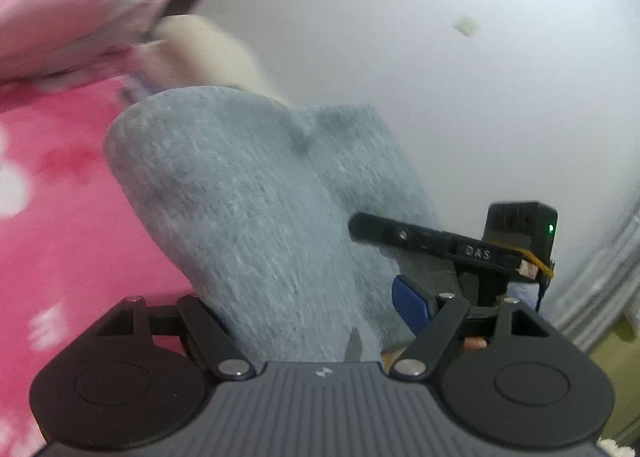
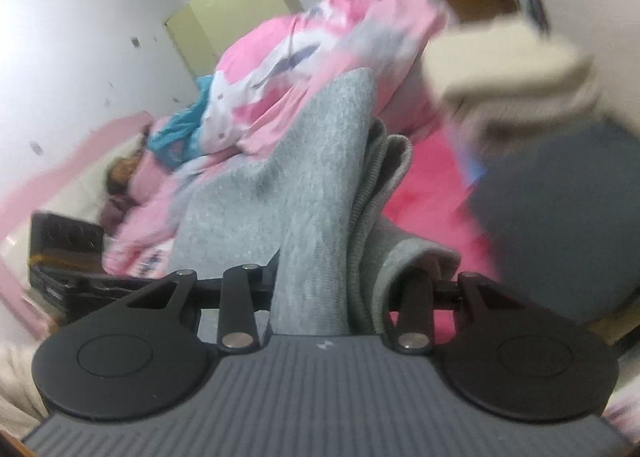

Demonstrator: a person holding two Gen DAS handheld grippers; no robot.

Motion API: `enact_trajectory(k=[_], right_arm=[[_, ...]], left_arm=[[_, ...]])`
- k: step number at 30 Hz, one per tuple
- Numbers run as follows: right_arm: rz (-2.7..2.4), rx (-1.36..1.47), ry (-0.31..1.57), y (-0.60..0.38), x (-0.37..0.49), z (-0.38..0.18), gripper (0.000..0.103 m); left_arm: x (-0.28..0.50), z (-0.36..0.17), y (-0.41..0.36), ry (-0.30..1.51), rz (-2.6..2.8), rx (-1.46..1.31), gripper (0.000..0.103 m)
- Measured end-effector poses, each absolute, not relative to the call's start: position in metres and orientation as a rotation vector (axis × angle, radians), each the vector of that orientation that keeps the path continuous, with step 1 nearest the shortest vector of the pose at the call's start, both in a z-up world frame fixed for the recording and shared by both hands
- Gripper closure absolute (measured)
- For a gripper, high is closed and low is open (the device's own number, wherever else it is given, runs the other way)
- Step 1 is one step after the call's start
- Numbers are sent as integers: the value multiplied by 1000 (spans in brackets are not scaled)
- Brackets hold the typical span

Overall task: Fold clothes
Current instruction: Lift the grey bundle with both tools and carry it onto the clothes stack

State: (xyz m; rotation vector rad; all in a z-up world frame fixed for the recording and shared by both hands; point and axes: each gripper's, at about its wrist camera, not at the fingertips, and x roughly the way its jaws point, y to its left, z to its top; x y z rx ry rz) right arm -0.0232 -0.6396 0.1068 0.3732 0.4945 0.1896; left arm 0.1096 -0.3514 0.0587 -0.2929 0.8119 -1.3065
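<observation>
Left wrist view shows my left gripper (image 1: 304, 337) clamped on the grey garment (image 1: 240, 197), running long and away above the pink bedspread (image 1: 60, 197), while my right gripper (image 2: 320, 297) pinches its ribbed edge near, the other gripper just beside.

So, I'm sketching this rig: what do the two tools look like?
Both the left tool and right tool have a ribbed grey body, two round black discs, and black linkage arms with silver pins. The left view shows the other's black finger marked "DAS" and a green light.
</observation>
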Motion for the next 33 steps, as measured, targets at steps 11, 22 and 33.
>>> enact_trajectory(k=[11,22,33], right_arm=[[33,154,587,-785,22,174,65],[79,73,840,-841,122,102,61],[-300,250,536,-893,56,84,28]], left_arm=[[140,69,-518,825,-1451,-342,26],[173,-2,-567,935,-1405,-332,26],[211,-18,-512,892,-1288,-385,18]])
